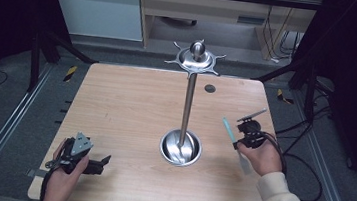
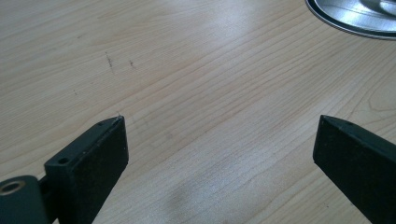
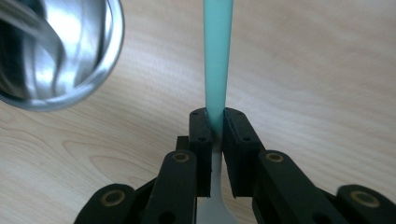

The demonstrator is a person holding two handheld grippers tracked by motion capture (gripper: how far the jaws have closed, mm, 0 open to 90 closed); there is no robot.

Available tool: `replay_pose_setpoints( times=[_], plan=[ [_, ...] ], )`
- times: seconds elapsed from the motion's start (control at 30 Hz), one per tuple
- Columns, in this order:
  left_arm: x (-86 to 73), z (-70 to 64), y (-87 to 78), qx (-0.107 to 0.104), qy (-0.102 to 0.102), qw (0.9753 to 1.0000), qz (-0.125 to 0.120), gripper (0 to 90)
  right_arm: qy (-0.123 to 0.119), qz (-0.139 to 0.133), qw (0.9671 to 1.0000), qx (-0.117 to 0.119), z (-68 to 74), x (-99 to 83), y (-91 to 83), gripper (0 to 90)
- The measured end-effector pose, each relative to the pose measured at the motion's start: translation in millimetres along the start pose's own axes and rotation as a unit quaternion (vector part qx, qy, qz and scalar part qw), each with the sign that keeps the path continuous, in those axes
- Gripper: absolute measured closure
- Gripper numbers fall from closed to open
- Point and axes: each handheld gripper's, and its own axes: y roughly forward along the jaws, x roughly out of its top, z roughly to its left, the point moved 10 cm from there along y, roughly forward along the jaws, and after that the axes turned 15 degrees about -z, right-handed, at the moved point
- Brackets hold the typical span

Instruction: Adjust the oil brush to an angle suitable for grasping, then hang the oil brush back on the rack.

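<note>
A utensil with a teal handle (image 1: 228,129) and a metal end (image 1: 243,163) is clamped in my right gripper (image 1: 237,143), at the table's right side. In the right gripper view the jaws of that gripper (image 3: 215,116) are shut on the teal handle (image 3: 218,56), which points away from the camera. A steel stand rises from a round bowl base (image 1: 180,147) on a thin pole (image 1: 188,106) to a hooked disc (image 1: 196,58). My left gripper (image 1: 104,163) lies low at the front left, open, with bare wood between its fingers (image 2: 100,149).
The wooden table (image 1: 125,105) has a small dark round hole (image 1: 210,88) near its far edge. The bowl's rim (image 2: 355,18) lies ahead and to the right of the left gripper. Black frame bars and cables surround the table.
</note>
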Motion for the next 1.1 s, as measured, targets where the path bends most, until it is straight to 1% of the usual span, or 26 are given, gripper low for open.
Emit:
replay_pose_setpoints(
  times=[0.1,0.17,0.2,0.27,0.3,0.43,0.5,0.53,0.7,0.73,0.77,0.83,0.87,0.9,1.0,1.1],
  plan=[
    [-0.2,-0.1,0.1,0.000,0.000,1.0000,0.001,3.0,0.004,-0.041,0.9991,0.000,-3.8,16.5,-24.9,82.2],
    [-0.3,-0.3,0.4,-0.001,0.002,1.0000,0.001,3.0,-0.002,-0.074,0.9973,0.000,-6.8,27.7,-40.7,82.2],
    [-0.4,-0.4,0.8,-0.001,0.001,1.0000,0.001,2.9,-0.003,-0.087,0.9962,-0.003,-8.9,33.3,-50.2,82.2],
    [-0.7,-0.5,1.1,-0.002,0.001,1.0000,0.002,3.0,0.000,-0.111,0.9939,-0.004,-10.2,41.7,-61.6,82.2],
    [-0.8,-0.7,1.1,-0.002,0.001,1.0000,0.002,2.9,0.002,-0.123,0.9924,0.000,-9.3,45.8,-67.0,82.2],
    [-0.2,-1.0,0.9,-0.002,0.002,1.0000,0.002,2.9,-0.006,-0.159,0.9873,0.003,-6.1,55.8,-87.9,82.2],
    [-0.6,-1.6,1.0,-0.003,0.003,1.0000,0.004,2.9,-0.007,-0.180,0.9836,0.007,-3.7,59.6,-98.8,82.2],
    [-0.9,-1.6,1.0,-0.004,0.003,1.0000,0.005,2.9,-0.010,-0.185,0.9827,0.007,-3.4,60.4,-102.0,82.2],
    [-1.2,0.0,0.0,-0.001,0.002,1.0000,0.004,2.9,-0.019,-0.216,0.9760,0.017,1.5,66.2,-119.8,82.2],
    [-1.2,0.1,0.1,-0.001,0.001,1.0000,0.004,2.9,-0.017,-0.226,0.9738,0.021,4.0,68.3,-124.3,82.2],
    [-1.3,-0.1,0.3,-0.002,0.001,1.0000,0.004,2.9,-0.020,-0.232,0.9723,0.023,4.8,69.4,-127.1,82.2],
    [-1.0,-1.1,1.2,-0.002,0.003,1.0000,0.003,2.9,-0.022,-0.249,0.9677,0.031,9.0,72.8,-134.7,82.2],
    [-1.2,-1.6,1.2,-0.003,0.003,1.0000,0.005,2.9,-0.023,-0.260,0.9648,0.032,11.2,74.9,-139.5,82.2],
    [-1.2,-1.9,1.6,-0.004,0.004,1.0000,0.005,2.9,-0.023,-0.266,0.9632,0.033,12.5,76.1,-142.4,82.2],
    [-1.5,-2.0,1.6,-0.005,0.004,1.0000,0.005,3.0,-0.031,-0.292,0.9551,0.036,16.8,81.4,-153.9,82.2],
    [-1.8,-0.9,1.0,-0.003,0.002,1.0000,0.004,2.9,-0.032,-0.311,0.9490,0.044,20.2,85.1,-162.9,82.2]
  ],
)
